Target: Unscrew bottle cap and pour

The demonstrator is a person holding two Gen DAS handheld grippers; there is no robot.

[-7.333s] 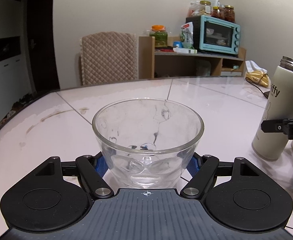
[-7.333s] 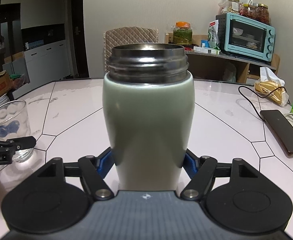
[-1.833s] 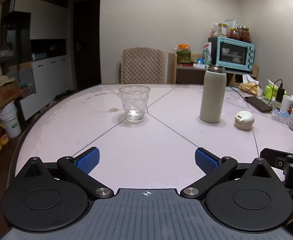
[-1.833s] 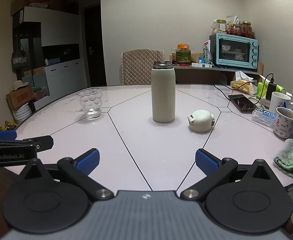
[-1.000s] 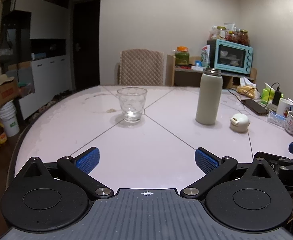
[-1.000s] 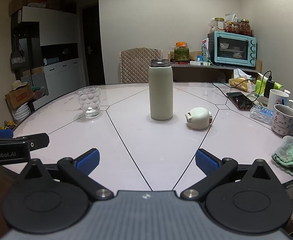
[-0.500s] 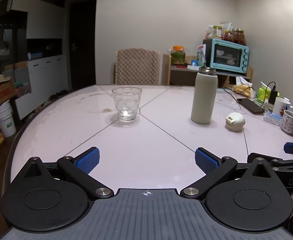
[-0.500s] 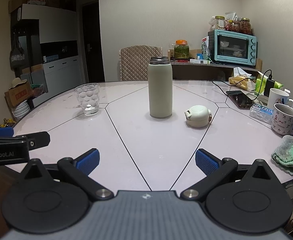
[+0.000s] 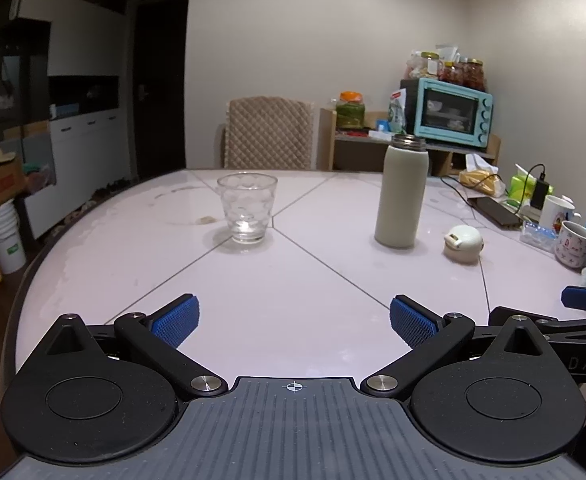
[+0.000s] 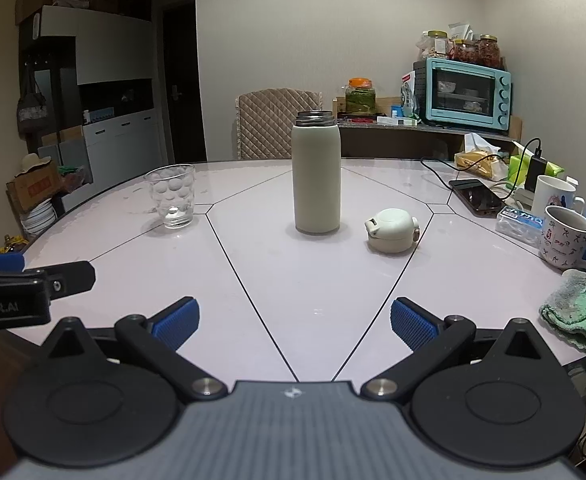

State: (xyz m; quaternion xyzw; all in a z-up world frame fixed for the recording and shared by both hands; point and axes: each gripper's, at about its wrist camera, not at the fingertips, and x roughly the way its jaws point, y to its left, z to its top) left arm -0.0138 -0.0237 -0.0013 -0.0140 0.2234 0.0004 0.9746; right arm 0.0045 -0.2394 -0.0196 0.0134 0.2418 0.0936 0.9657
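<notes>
What I count on my white tiled table (image 10: 277,280)

One clear dimpled glass tumbler (image 10: 170,196), one cream steel-necked bottle (image 10: 316,176), one cream round bottle cap (image 10: 391,231), two white printed mugs (image 10: 565,238), one dark phone (image 10: 476,196), one green folded cloth (image 10: 579,312); behind, one teal toaster oven (image 10: 467,92), one quilted beige chair (image 10: 277,128).

The cream bottle (image 10: 316,178) stands upright on the table with its steel threaded mouth open, dead ahead of the right jaws and well beyond them. Its rounded cap (image 10: 392,231) lies on the table just to the bottle's right, apart from it. The dimpled clear glass (image 9: 247,208) stands upright ahead of the left jaws, apparently holding little or nothing.
</notes>
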